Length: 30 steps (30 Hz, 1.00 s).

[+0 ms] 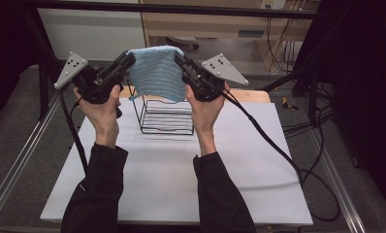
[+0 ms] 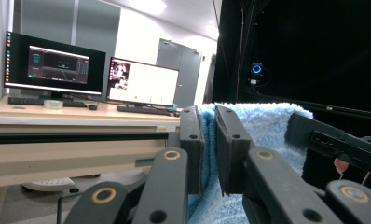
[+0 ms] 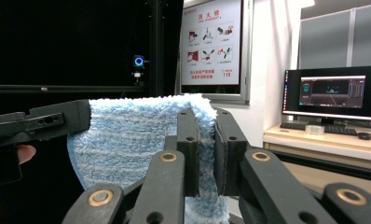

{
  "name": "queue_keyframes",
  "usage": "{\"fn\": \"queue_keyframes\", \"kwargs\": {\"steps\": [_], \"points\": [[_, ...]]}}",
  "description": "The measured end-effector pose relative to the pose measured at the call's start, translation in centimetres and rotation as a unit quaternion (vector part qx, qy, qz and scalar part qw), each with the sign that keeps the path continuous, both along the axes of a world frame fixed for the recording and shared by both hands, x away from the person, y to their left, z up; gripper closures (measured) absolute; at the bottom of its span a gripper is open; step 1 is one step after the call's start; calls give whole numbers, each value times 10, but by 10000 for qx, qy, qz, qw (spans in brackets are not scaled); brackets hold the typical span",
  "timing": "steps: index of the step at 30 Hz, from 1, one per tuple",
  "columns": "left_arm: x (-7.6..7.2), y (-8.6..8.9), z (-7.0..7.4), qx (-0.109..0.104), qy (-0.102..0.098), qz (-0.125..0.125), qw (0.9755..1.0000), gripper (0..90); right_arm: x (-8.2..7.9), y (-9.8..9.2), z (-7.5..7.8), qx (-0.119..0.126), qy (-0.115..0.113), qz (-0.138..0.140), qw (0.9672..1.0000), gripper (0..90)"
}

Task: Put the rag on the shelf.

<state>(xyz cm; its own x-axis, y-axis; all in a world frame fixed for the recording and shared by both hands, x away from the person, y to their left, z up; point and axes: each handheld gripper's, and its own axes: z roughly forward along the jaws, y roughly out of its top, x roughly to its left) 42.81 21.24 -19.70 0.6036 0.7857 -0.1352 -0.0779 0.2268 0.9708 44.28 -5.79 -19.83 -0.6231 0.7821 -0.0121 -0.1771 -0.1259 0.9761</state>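
Note:
A light blue striped towel (image 1: 156, 73) hangs stretched between my two grippers, held up over a black wire rack (image 1: 164, 116) on the white table (image 1: 171, 170). My left gripper (image 1: 129, 59) is shut on the towel's left top corner, and my right gripper (image 1: 179, 57) is shut on its right top corner. In the left gripper view the jaws pinch the towel (image 2: 263, 121) edge at my left gripper (image 2: 209, 140), with the other gripper at far right. In the right gripper view my right gripper (image 3: 207, 140) clamps the towel (image 3: 127, 140), whose body hangs to the left.
The wire rack stands at the table's far middle, right under the towel's lower edge. Cables (image 1: 278, 150) trail from the right gripper across the table's right side. A desk with monitors (image 2: 53, 65) stands beyond the table. A black frame bar (image 1: 181, 8) crosses overhead.

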Motion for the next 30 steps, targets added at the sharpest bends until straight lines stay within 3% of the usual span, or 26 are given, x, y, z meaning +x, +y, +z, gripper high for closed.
{"fn": "queue_keyframes", "kwargs": {"steps": [11, 30], "points": [[18, 2, 12, -83, 42, -54, 9999, 821, 15, 2, 13, -31, -1, -14, 10000, 830], [40, 0, 41, 124, 49, -32, 9999, 821, 38, 1, 34, -3, -28, -94, 10000, 830]]}}
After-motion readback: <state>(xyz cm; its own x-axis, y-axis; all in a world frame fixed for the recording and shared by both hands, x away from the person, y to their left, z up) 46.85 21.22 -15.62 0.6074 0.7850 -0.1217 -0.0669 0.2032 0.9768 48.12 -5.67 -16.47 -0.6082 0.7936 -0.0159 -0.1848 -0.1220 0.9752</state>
